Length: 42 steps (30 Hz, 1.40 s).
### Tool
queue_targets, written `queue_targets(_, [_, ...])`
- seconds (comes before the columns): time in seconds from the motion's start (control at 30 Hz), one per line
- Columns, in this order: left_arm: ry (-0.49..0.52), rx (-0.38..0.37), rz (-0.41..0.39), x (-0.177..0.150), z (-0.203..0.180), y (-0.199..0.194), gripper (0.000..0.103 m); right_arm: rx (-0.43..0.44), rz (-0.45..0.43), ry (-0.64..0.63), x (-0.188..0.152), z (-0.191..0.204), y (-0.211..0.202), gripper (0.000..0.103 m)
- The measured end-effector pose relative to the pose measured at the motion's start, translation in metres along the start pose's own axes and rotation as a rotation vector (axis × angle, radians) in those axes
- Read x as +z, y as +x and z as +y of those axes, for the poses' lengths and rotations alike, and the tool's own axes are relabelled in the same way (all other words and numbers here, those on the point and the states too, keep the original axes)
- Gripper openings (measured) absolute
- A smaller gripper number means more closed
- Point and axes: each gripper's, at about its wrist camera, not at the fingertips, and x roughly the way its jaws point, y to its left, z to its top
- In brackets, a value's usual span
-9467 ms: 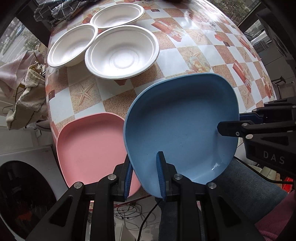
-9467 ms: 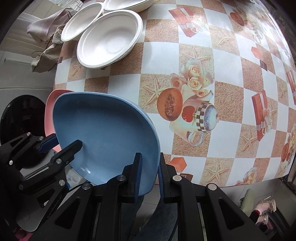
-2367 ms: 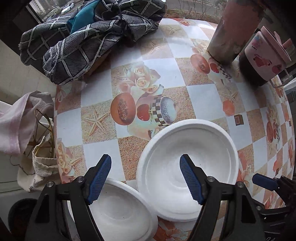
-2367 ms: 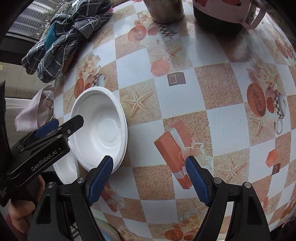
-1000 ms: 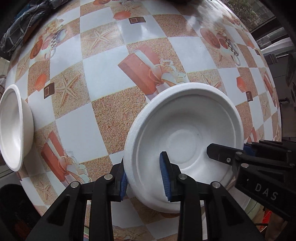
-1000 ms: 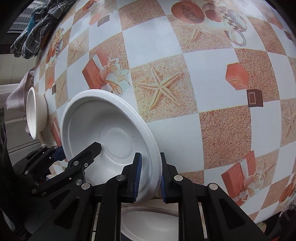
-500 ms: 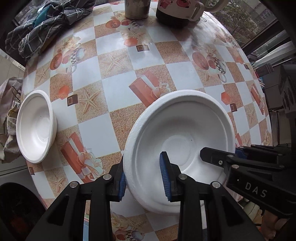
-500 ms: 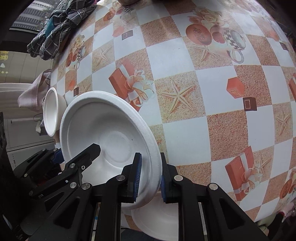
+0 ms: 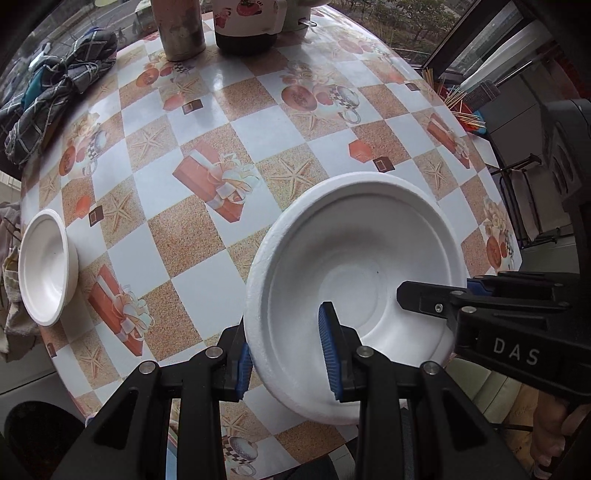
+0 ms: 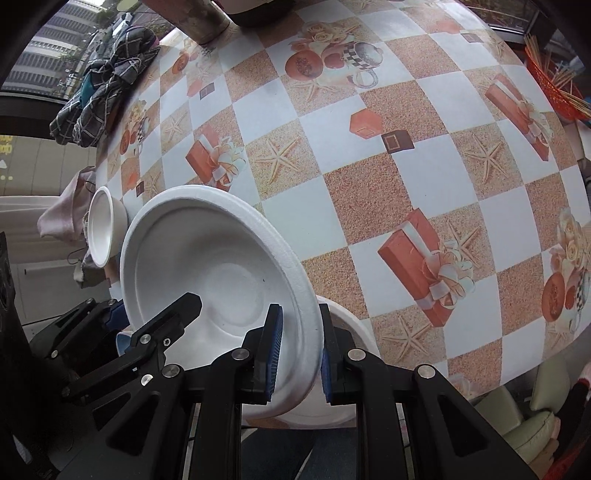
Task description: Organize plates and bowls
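A large white bowl [image 9: 354, 266] is held above the table by both grippers. My left gripper [image 9: 286, 356] is shut on its near-left rim. My right gripper [image 10: 297, 349] is shut on its right rim, and the bowl shows in the right wrist view [image 10: 207, 273] too. A second white bowl [image 10: 347, 369] lies under it near the table's front edge, mostly hidden. A smaller white bowl [image 9: 46, 271] sits at the table's left edge, also in the right wrist view [image 10: 103, 227]. The right gripper's arm reaches in from the right in the left wrist view [image 9: 491, 314].
The table [image 9: 229, 122] has a checked cloth with starfish and gift prints. A metal cup [image 9: 179, 27] and a dark jug [image 9: 245, 22] stand at the far edge. A plaid cloth [image 9: 59, 92] lies at the far left. A red basket with sticks [image 10: 550, 81] is at the right.
Both grippers have lifted the large white bowl higher and drawn it back toward the near edge. More of the table and the far cup and jug have come into view.
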Motion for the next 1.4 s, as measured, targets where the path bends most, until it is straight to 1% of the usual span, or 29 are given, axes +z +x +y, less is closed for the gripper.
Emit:
queue_targets(0.07, [0.021, -0.011, 0.013, -0.006, -0.008, 0.003, 0.034, -0.006, 0.007, 0.019, -0.01, -0.007, 0.002, 0.021])
queue_targets(0.2, [0.086, -0.005, 0.037, -0.019, -0.023, 0.009, 0.034, -0.018, 0.022, 0.051, -0.029, -0.019, 0.007, 0.021])
queue_targets(0.47, [0.126, -0.011, 0.073, -0.037, -0.035, 0.018, 0.038, -0.016, 0.029, 0.104, -0.048, -0.028, 0.015, 0.021])
queue_targets(0.53, [0.123, -0.013, 0.081, -0.039, -0.035, 0.02, 0.044, -0.005, 0.027, 0.119, -0.051, -0.03, 0.015, 0.021])
queue_targets(0.57, [0.121, -0.013, 0.087, -0.039, -0.036, 0.02, 0.049, 0.006, 0.025, 0.127, -0.051, -0.031, 0.014, 0.021])
queue_targets(0.6, [0.119, -0.002, 0.088, -0.04, -0.036, 0.021, 0.058, 0.006, 0.023, 0.137, -0.052, -0.032, 0.013, 0.021])
queue_targets(0.63, [0.118, 0.01, 0.081, -0.041, -0.035, 0.02, 0.061, 0.002, 0.021, 0.146, -0.052, -0.033, 0.013, 0.021])
queue_targets(0.67, [0.115, 0.014, 0.074, -0.042, -0.034, 0.018, 0.065, -0.006, 0.02, 0.154, -0.052, -0.035, 0.012, 0.026])
queue_targets(0.7, [0.111, 0.014, 0.07, -0.043, -0.032, 0.016, 0.067, -0.013, 0.018, 0.162, -0.052, -0.036, 0.011, 0.035])
queue_targets(0.73, [0.103, 0.011, 0.066, -0.044, -0.029, 0.015, 0.068, -0.013, 0.01, 0.169, -0.052, -0.038, 0.009, 0.061])
queue_targets(0.77, [0.093, 0.007, 0.062, -0.045, -0.025, 0.013, 0.07, -0.009, -0.002, 0.172, -0.052, -0.039, 0.007, 0.077])
queue_targets(0.9, [0.038, -0.002, 0.054, -0.054, -0.006, 0.007, 0.074, -0.041, -0.011, 0.19, -0.051, -0.042, 0.002, 0.077])
queue_targets(1.07, [-0.053, -0.004, 0.067, -0.073, 0.023, 0.004, 0.075, -0.052, -0.021, 0.191, -0.047, -0.037, -0.003, 0.077])
queue_targets(1.23, [-0.155, -0.018, 0.059, -0.084, 0.049, -0.003, 0.075, -0.045, -0.016, 0.13, -0.04, -0.012, -0.004, 0.077])
queue_targets(1.4, [-0.199, -0.022, 0.023, -0.088, 0.064, -0.013, 0.075, -0.028, -0.004, 0.04, -0.034, 0.026, 0.0, 0.077])
